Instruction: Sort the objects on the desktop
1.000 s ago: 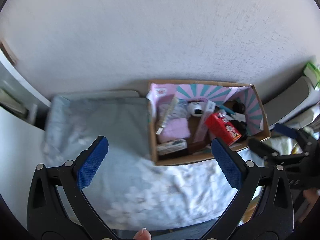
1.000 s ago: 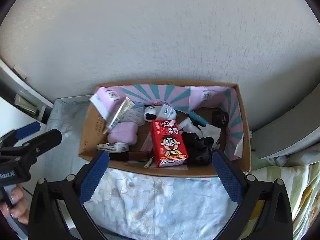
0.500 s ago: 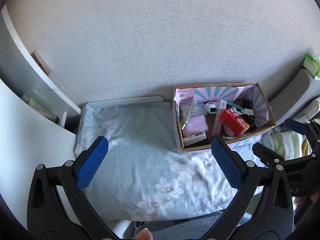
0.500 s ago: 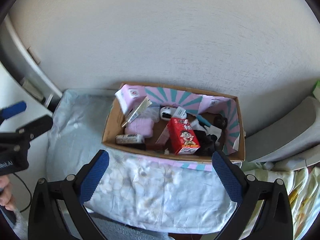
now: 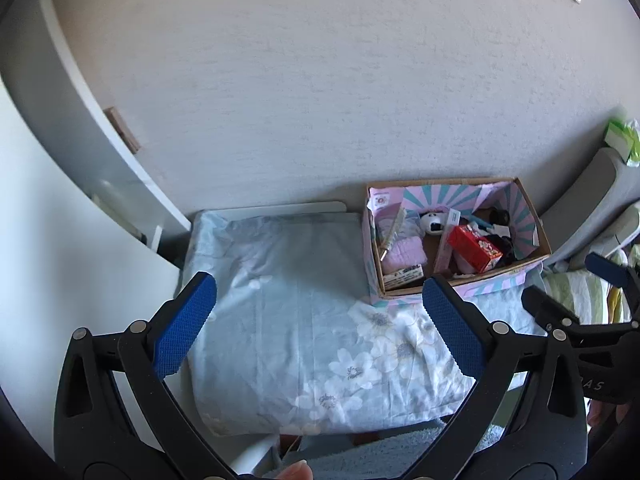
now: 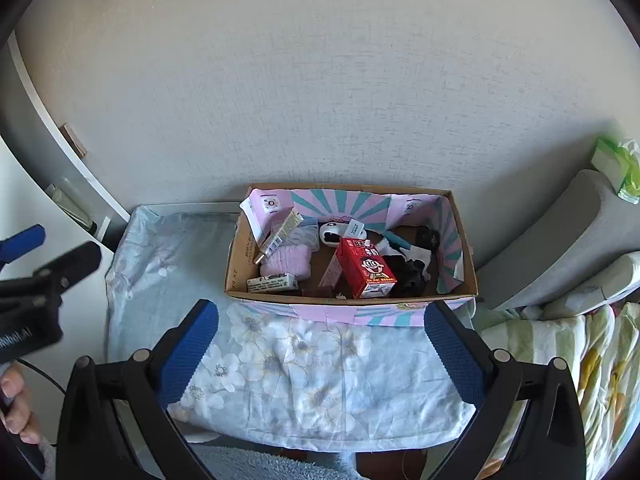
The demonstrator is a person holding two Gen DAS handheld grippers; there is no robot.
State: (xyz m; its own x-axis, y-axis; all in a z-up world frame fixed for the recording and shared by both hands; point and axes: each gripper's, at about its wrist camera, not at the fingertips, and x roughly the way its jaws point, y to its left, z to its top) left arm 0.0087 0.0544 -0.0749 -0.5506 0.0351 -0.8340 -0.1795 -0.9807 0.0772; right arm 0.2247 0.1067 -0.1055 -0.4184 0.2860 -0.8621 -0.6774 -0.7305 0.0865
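Right gripper (image 6: 320, 354) hangs wide apart and empty over the flowered cloth (image 6: 280, 364), and straight ahead of it sits the cardboard box (image 6: 466, 264), long side running across its fingers. Inside, the red carton (image 6: 366, 268) stands just past the near wall, dead centre. Left gripper (image 5: 320, 320), also spread and empty, has the box off to its right, so the right one looks nearer.

Open right tongs (image 6: 320, 344) hover before the filled cardboard box (image 6: 352, 298).
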